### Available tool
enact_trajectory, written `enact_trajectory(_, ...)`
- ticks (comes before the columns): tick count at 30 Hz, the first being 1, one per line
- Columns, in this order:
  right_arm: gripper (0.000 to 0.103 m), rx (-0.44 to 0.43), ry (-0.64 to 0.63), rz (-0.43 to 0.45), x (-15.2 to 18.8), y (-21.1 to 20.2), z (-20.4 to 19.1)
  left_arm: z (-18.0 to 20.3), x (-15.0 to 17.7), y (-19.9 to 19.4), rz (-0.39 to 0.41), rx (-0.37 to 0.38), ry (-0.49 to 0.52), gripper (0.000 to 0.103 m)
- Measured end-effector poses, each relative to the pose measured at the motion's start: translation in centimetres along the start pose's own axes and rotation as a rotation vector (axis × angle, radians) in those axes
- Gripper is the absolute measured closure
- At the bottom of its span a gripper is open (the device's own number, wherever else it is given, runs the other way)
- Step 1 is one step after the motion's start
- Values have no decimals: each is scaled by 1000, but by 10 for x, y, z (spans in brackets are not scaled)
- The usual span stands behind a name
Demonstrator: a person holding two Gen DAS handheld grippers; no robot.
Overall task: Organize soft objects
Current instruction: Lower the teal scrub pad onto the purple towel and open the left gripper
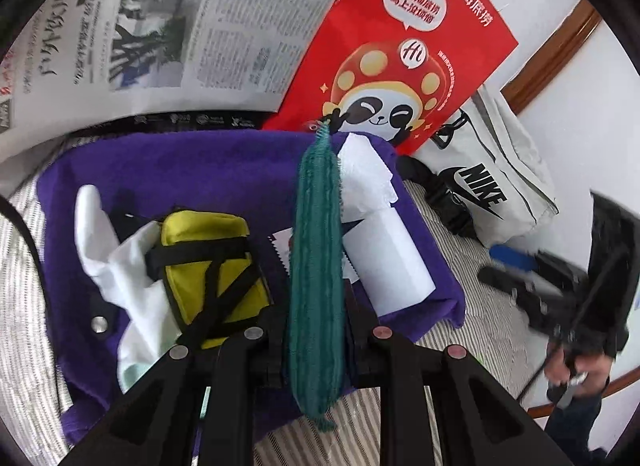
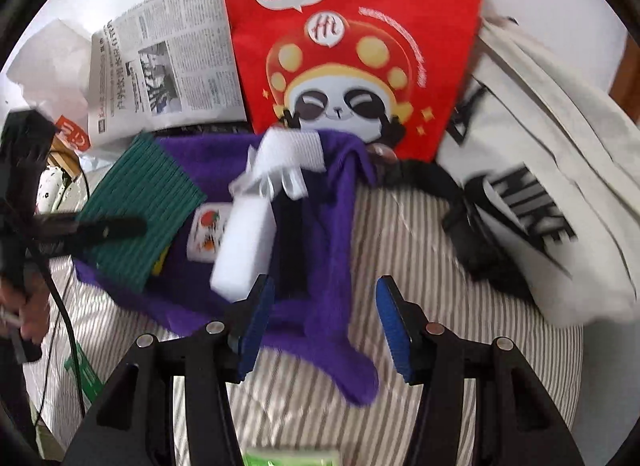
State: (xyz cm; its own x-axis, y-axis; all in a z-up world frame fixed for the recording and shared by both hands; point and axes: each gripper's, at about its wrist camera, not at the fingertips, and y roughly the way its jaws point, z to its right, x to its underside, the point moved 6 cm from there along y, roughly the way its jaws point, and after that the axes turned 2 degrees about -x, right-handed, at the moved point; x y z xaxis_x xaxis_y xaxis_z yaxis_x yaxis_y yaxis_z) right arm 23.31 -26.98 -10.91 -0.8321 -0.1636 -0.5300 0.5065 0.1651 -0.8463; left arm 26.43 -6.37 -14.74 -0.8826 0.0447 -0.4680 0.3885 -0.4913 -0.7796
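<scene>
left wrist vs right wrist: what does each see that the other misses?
Only the left wrist shows the yellow pouch with black straps and the white cloth beside it, plus the left tool shut on the green knit cloth. Only the right wrist shows the right tool, open over a purple towel fold. Both show the purple towel, white roll, red panda bag, newspaper and Nike bag.

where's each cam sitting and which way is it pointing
Left wrist: on the left tool, looking along its fingers, shut on the green knitted cloth, over the purple towel; the right tool shows at right.
Right wrist: on the open right tool, facing the towel's edge; the left tool shows at left.
Shared: towel, green cloth, red panda bag, Nike bag, newspaper.
</scene>
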Motion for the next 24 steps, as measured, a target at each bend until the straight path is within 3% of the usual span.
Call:
enact_trajectory(7, 50, -20, 49, -15, 32, 2, 3, 0, -3, 13, -3, -15, -4, 84)
enact_trajectory(15, 50, -63, 93, -11, 41, 4, -2, -2, -2, 32, -34, -12, -5, 83)
enact_trajectory(19, 50, -61, 77, -14, 42, 3, -6, -2, 7, 34, -76, -102, 55, 75)
enact_trajectory(24, 50, -58, 75, -18, 46, 1, -5, -1, 14, 26, -92, -123, 66, 70)
